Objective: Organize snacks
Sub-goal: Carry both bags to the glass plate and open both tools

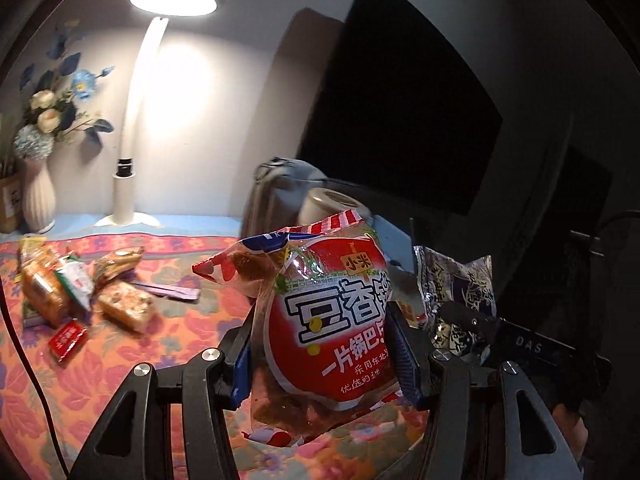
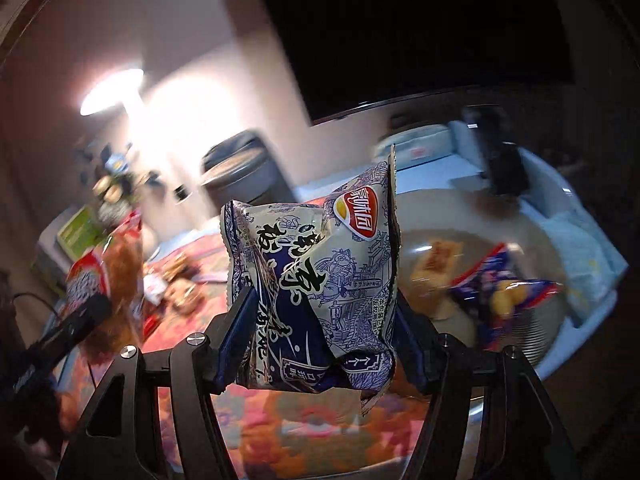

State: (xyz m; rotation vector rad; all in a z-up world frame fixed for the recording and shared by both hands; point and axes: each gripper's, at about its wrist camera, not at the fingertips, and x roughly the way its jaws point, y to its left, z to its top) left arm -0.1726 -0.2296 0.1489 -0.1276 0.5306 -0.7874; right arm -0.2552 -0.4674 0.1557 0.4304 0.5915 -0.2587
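Observation:
My left gripper (image 1: 324,350) is shut on a red snack bag (image 1: 332,312) with white Chinese lettering, held above the floral tablecloth. My right gripper (image 2: 320,344) is shut on a blue-and-white snack bag (image 2: 316,272), held above the table. That bag (image 1: 460,292) and the right gripper also show at the right of the left wrist view. The red bag (image 2: 100,276) shows at the left of the right wrist view. Several loose snack packets (image 1: 80,288) lie on the cloth at the left.
A large pale bowl (image 2: 532,344) at the right holds a blue snack bag (image 2: 500,284) and a wrapped biscuit (image 2: 436,264). A lit desk lamp (image 1: 128,184), a white vase of flowers (image 1: 38,196), a grey bag (image 1: 276,192), a paper roll (image 1: 328,204) and a dark screen (image 1: 400,104) stand at the back.

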